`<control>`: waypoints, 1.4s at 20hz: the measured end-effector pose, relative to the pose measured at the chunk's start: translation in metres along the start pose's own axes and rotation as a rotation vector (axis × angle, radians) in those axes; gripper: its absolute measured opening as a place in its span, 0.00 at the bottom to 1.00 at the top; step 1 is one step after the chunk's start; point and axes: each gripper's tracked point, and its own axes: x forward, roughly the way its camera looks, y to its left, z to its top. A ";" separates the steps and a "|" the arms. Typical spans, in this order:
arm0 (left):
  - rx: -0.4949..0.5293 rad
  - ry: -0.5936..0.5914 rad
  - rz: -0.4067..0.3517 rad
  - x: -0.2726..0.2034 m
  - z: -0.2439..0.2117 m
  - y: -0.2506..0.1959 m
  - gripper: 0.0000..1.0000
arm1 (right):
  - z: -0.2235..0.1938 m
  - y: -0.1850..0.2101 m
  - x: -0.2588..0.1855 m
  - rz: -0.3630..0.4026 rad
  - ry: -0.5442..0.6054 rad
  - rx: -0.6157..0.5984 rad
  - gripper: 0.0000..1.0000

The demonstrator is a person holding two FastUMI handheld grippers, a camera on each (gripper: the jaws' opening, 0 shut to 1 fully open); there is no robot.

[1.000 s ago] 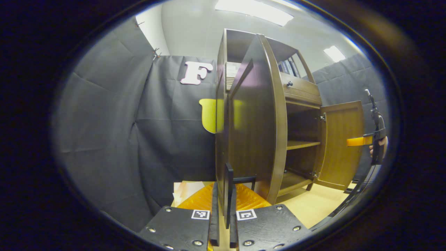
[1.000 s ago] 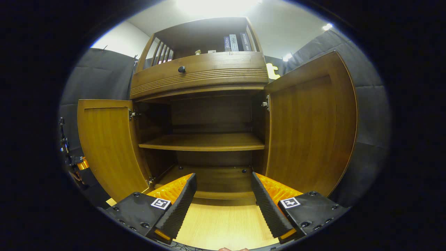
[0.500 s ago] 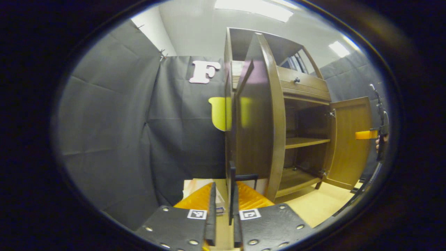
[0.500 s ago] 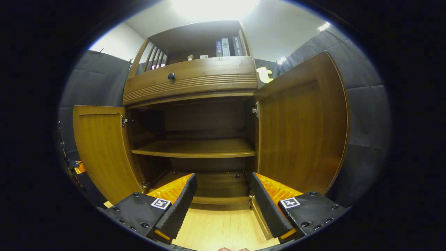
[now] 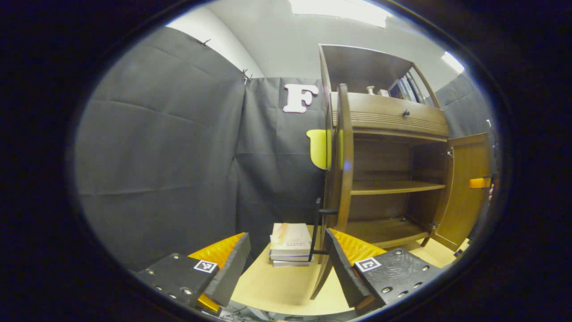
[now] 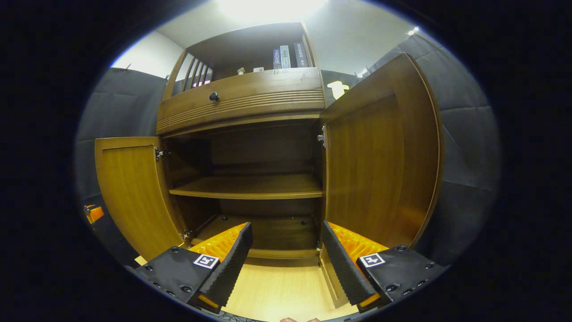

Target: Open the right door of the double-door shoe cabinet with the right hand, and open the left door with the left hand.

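Black cloth walls enclose a pale wooden tabletop [image 5: 277,286]. Left to right: left gripper [image 5: 286,261], fingers spread, holding nothing; stacked books [image 5: 289,243]; left door [image 5: 342,179] edge-on, fully swung, its handle [image 5: 318,226] just beside the near finger. Cabinet [image 6: 250,105] interior stands empty. Right door [image 6: 380,165] is wide open beyond the spread right gripper [image 6: 286,259]. Risk: a careless retreat could snag that handle or nudge the books.

Book stack [image 5: 290,245] beside left door [image 5: 343,156]
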 end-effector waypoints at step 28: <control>-0.037 -0.020 -0.101 0.049 0.048 -0.155 0.96 | 0.021 0.012 -0.042 -0.076 -0.074 -0.032 0.96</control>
